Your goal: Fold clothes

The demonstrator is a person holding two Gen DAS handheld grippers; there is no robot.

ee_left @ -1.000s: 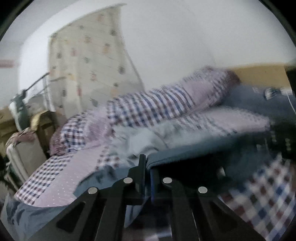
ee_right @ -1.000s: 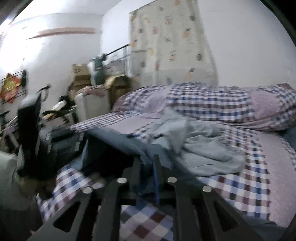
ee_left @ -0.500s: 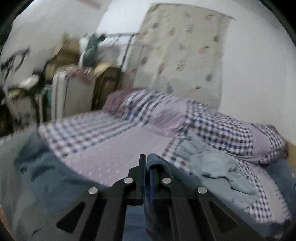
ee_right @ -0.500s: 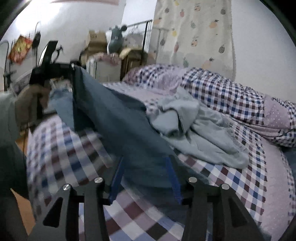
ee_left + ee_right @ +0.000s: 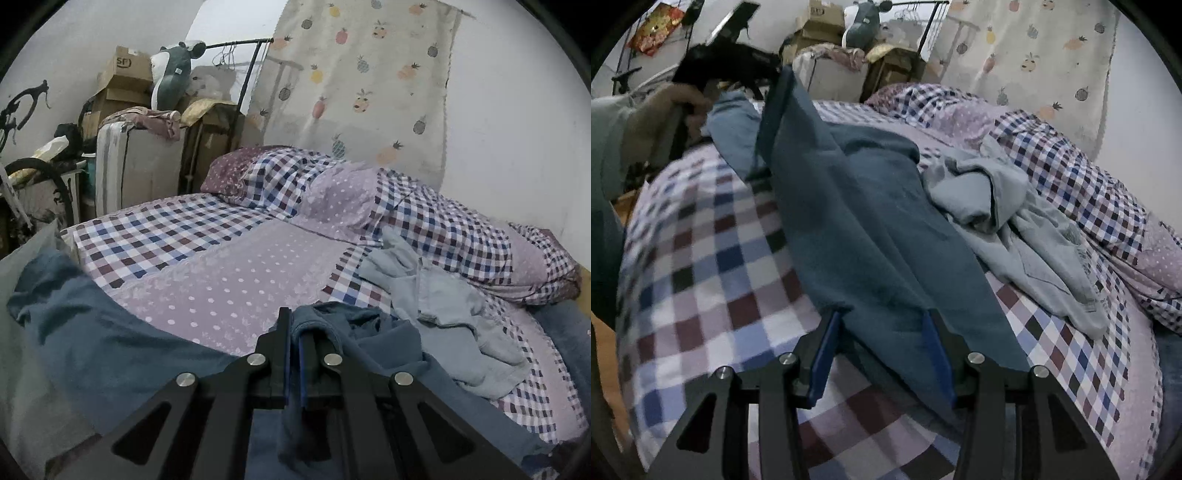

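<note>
A dark blue garment (image 5: 871,229) stretches across the checked bed. My left gripper (image 5: 295,332) is shut on one bunched edge of it, and the cloth (image 5: 96,339) spreads out to the left below. In the right wrist view that left gripper (image 5: 775,77), held by a hand (image 5: 668,110), lifts the garment's far corner above the bed. My right gripper (image 5: 882,332) is open, its blue-padded fingers (image 5: 823,354) apart, with the garment's near end lying loose between them. A crumpled light grey-blue garment (image 5: 1008,221) lies just right of the dark one.
The bed (image 5: 229,269) has a checked and dotted purple cover, with pillows (image 5: 332,192) along the wall. A suitcase (image 5: 136,166), boxes (image 5: 122,81), a clothes rail and a bicycle wheel (image 5: 40,181) crowd the far left beside the bed.
My right gripper has opened and let go of the dark blue garment. My left gripper has swung away to the left and up, pulling the garment out long.
</note>
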